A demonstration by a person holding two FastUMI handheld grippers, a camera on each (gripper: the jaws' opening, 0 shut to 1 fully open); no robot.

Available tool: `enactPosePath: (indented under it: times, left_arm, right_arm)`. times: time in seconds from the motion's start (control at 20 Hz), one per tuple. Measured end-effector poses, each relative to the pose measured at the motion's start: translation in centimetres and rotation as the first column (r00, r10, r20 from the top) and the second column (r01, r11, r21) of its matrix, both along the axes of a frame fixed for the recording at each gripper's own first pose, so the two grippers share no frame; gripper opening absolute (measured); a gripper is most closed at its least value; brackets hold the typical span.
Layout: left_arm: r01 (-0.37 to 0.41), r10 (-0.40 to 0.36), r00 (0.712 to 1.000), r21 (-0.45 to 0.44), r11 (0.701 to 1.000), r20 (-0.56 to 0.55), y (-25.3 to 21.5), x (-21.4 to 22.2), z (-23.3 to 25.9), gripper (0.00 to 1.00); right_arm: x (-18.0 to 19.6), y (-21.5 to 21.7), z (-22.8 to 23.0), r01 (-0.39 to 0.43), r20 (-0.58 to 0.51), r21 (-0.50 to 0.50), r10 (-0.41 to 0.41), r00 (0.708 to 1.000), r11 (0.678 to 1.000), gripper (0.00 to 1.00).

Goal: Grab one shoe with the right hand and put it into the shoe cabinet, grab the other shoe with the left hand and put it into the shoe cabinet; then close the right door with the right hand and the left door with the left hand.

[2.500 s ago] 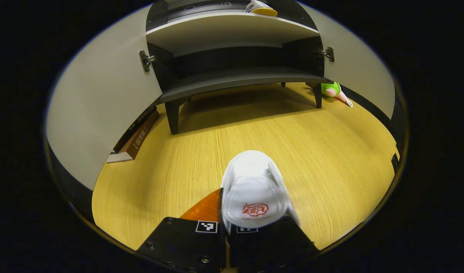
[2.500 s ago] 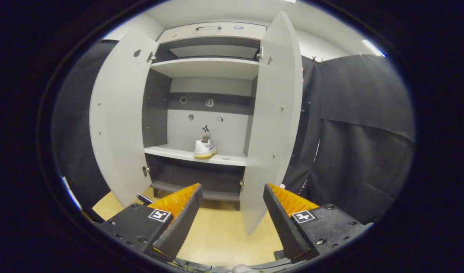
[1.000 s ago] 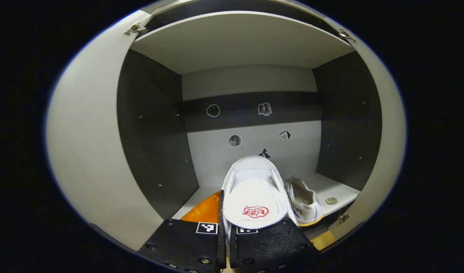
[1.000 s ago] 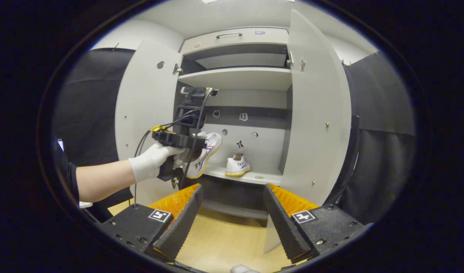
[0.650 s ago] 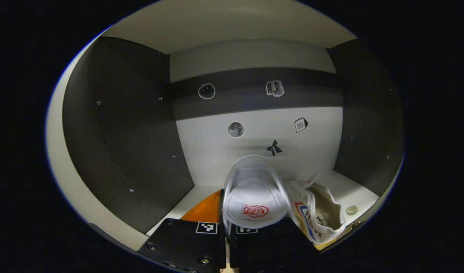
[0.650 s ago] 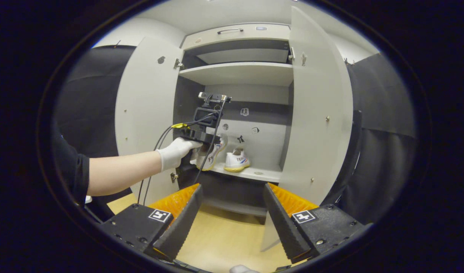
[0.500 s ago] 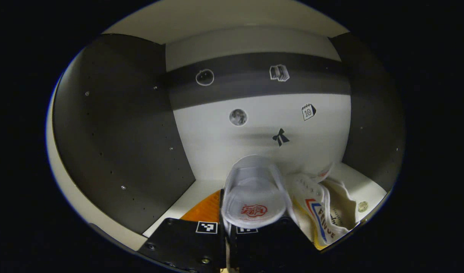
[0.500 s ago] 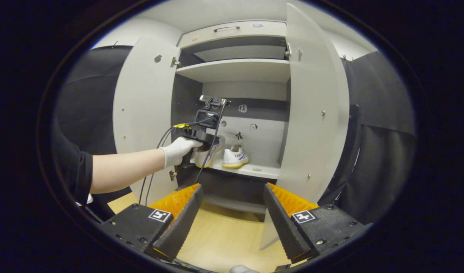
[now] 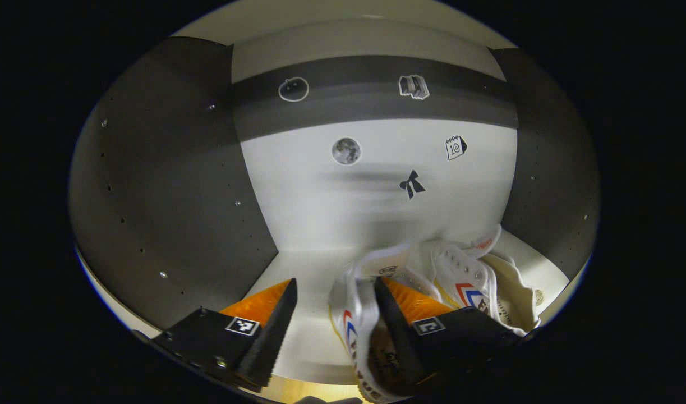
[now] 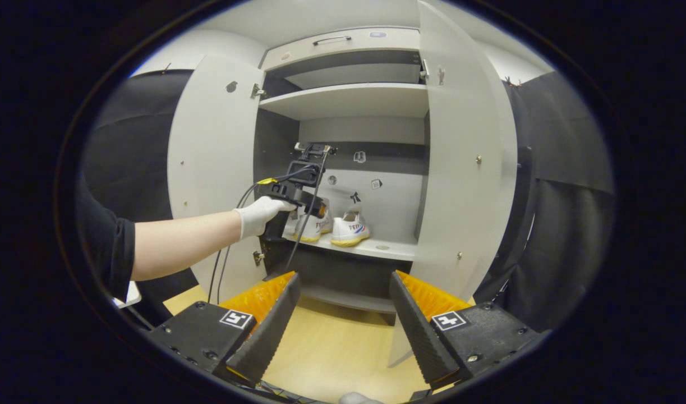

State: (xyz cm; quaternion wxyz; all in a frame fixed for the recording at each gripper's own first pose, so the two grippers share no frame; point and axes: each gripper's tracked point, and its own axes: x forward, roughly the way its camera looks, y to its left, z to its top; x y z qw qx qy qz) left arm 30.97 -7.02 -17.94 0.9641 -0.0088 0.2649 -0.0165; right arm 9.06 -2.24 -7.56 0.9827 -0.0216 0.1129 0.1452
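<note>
In the left gripper view, my left gripper [image 9: 334, 286] is open inside the shoe cabinet, low over the middle shelf [image 9: 303, 269]. A white shoe with red and blue stripes [image 9: 357, 331] rests on that shelf; its side wall stands between my fingers, and one finger sits in its opening. The other white shoe [image 9: 477, 280] stands just to its right. The right gripper view has my right gripper [image 10: 344, 280] open and holding nothing, well back from the cabinet. From there the left gripper [image 10: 292, 193] hangs over both shoes [image 10: 349, 230], held by a gloved hand [image 10: 258, 216].
Both cabinet doors stand open, the left door [image 10: 213, 168] and the right door [image 10: 460, 168]. An upper shelf [image 10: 348, 98] and a low dark shelf [image 10: 348, 297] bound the compartment. Yellow wood floor [image 10: 331, 353] lies before the cabinet, with black cloth walls on both sides.
My left gripper carried the shoe deeper into the cabinet, then opened and let it down onto the shelf beside the first shoe. The right gripper barely moved.
</note>
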Motion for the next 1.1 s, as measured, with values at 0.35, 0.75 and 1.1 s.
enactPosePath:
  times: [0.35,0.75,1.1]
  left_arm:
    - [-0.012,0.014,0.999,-0.044,0.999,0.043,1.3,-2.6,2.0,0.97]
    - [0.026,-0.031,0.962,0.02,0.999,0.272,1.6,-10.8,8.9,0.97]
    - [0.06,-0.05,0.889,-0.007,0.998,0.455,1.5,-22.8,14.2,1.0]
  right_arm:
    - [-0.4,0.6,0.3,0.009,0.011,0.001,-0.009,1.0,1.0,1.0]
    - [-1.7,1.0,1.0,0.044,0.042,-0.004,-0.044,0.998,0.999,1.0]
    - [-3.2,1.0,2.6,0.107,0.089,-0.001,-0.106,0.99,0.994,1.0]
